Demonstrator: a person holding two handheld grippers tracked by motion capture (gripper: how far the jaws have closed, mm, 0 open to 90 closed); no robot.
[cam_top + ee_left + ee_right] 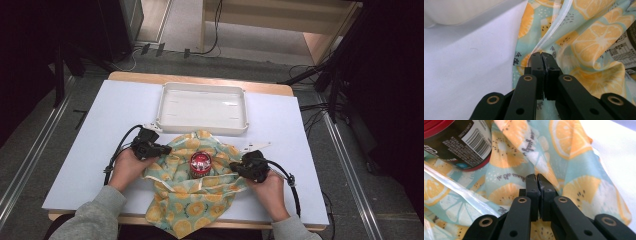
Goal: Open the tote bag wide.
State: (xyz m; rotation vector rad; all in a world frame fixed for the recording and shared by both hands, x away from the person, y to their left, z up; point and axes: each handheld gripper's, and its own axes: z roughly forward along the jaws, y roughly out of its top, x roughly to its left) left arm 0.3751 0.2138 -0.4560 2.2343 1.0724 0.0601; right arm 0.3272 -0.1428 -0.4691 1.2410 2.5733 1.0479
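Mid-frame on the white surface (100, 130): orange-print cloth (190, 200) around a red-lidded can (201, 164). Left claw (162, 148) pinched on its left edge, right claw (239, 168) apparently clamping its right fold.

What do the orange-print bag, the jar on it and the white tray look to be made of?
Orange-print bag: seems a thin, glossy plastic-coated fabric or film; it creases softly and its clear seam shines in the left gripper view.
Jar: dark body with a printed barcode label and a red lid, probably plastic; glass can't be ruled out.
White tray: likely moulded plastic, smooth, with rounded rim and corners.
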